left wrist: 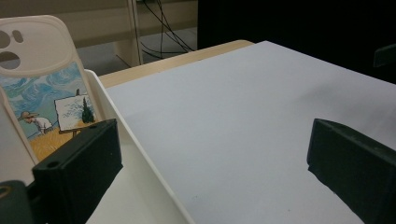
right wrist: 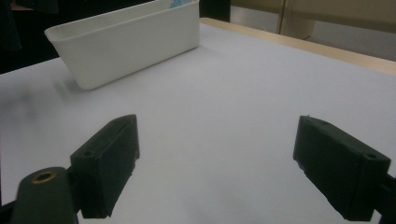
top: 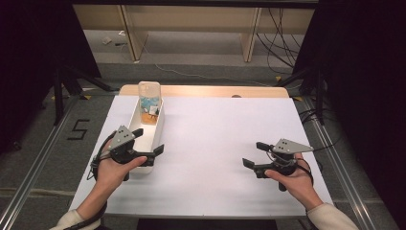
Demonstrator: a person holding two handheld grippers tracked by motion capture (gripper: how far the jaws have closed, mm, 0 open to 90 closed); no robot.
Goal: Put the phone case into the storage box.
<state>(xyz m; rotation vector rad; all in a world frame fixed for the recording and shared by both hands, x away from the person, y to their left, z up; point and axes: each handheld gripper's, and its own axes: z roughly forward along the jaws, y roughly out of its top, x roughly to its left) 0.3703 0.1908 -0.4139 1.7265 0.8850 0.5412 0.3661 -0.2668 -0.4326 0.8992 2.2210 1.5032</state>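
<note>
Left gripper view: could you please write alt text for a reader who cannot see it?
A phone case with a painted scene of a painter at an easel stands at the far end of a white bin. The open left hand-held gripper has one black jaw inside the bin and the other over the white table, straddling the bin's wall.

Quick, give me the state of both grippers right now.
Left gripper: open, holding nothing, jaws astride the white bin's side wall.
Right gripper: open, holding nothing, over the white table.
</note>
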